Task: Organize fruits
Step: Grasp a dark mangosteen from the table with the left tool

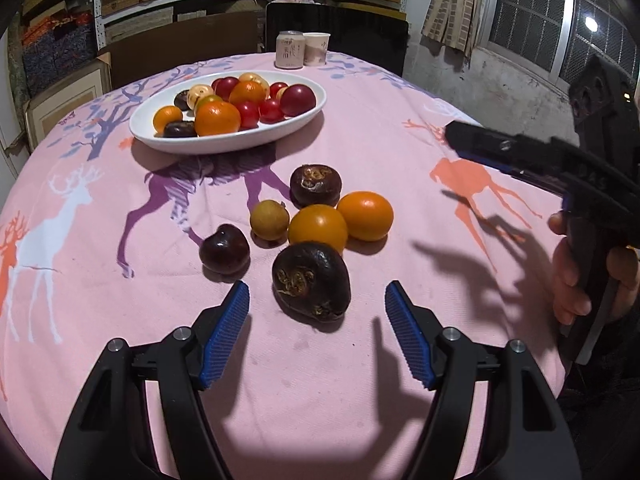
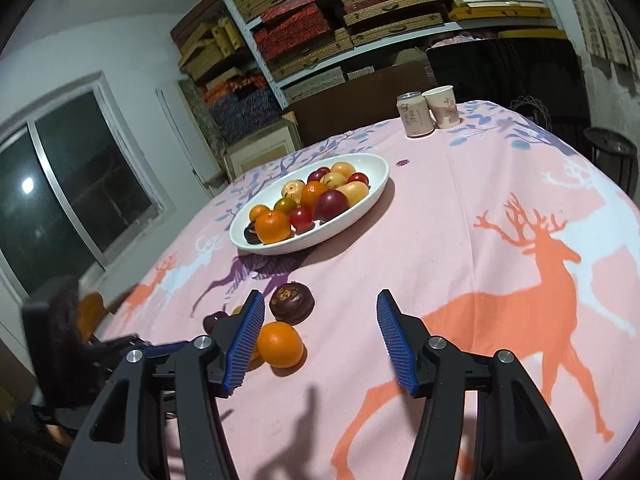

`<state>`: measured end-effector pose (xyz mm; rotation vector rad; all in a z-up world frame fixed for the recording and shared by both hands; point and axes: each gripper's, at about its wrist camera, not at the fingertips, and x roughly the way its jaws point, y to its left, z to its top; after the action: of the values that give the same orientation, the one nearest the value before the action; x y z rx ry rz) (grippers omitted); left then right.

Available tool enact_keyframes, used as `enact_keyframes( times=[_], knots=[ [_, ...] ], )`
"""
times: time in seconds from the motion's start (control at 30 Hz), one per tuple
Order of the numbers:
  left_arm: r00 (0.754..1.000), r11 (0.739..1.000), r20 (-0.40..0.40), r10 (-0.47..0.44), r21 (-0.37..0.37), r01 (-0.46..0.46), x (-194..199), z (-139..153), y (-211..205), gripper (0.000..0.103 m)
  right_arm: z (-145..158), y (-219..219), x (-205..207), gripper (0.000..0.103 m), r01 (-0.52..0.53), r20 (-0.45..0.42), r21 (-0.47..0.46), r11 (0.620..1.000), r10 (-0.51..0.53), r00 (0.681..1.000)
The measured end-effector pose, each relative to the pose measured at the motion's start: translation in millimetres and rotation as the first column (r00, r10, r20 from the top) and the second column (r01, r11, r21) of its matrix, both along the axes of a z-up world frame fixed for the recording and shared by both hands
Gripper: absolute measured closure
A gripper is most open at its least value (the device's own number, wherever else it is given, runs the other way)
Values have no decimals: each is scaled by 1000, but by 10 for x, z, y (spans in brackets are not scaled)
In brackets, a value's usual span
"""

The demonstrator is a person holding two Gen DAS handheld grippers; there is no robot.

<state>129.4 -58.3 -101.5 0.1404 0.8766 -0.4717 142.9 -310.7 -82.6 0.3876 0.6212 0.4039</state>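
A white oval plate [image 1: 224, 146] piled with oranges, red plums and other fruit stands at the back of the pink deer-print cloth. Loose fruit lies nearer: two oranges [image 1: 318, 228] [image 1: 365, 216], a tan longan [image 1: 269, 219], a dark plum [image 1: 224, 249] and two dark water chestnuts [image 1: 316, 185] [image 1: 311, 280]. My left gripper [image 1: 317, 286] is open, and the near chestnut sits partly between its fingertips, touching neither pad. My right gripper [image 2: 321, 294] is open with nothing in it, to the right of an orange [image 2: 280, 344] and a chestnut [image 2: 292, 303]. The plate [image 2: 378, 184] lies beyond.
A drinks can [image 1: 290, 50] and a paper cup [image 1: 316, 48] stand at the far table edge. A hand [image 1: 572, 280] holds the right gripper's handle at the right. Shelves of boxes [image 2: 360, 8] and a dark chair back [image 1: 340, 28] stand behind the table.
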Motion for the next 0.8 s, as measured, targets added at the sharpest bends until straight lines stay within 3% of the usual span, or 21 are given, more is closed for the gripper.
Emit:
enact_keyframes(
  times=[0.03, 0.07, 0.1, 0.37, 0.47, 0.57, 0.6, 0.8],
  knots=[
    [1000, 1000, -1, 7, 5, -7, 19, -29, -4, 40, -27, -33, 10, 42, 3, -14, 16, 1000, -2, 1000],
    [1000, 1000, -27, 9, 10, -8, 64, -70, -17, 55, -53, -50, 22, 42, 6, -30, 29, 1000, -5, 1000],
    [999, 1000, -51, 2, 2, -2, 93, -97, -16, 62, -76, -72, 36, 42, 10, -42, 42, 999, -8, 999],
    [995, 996, -97, 12, -89, -21, 233, -112, 56, 60, -80, -20, 34, 42, -18, -44, 32, 999, 19, 999],
    [995, 995, -101, 2, -95, -11, 245, -111, 36, 55, -78, -14, 33, 42, -19, -46, 27, 999, 20, 999],
    [995, 996, -95, 3, -86, -11, 248, -110, 16, 57, -80, 8, 41, 42, -25, -54, 15, 1000, 25, 998],
    [996, 996, -90, 11, -88, -19, 246, -99, 29, 61, -82, 11, 45, 42, -24, -57, 12, 1000, 24, 998],
    [997, 996, 47, 57, -77, -54, -11, 69, 119, 61, -89, 87, 62, 42, -33, -75, -35, 999, 31, 997]
  ],
)
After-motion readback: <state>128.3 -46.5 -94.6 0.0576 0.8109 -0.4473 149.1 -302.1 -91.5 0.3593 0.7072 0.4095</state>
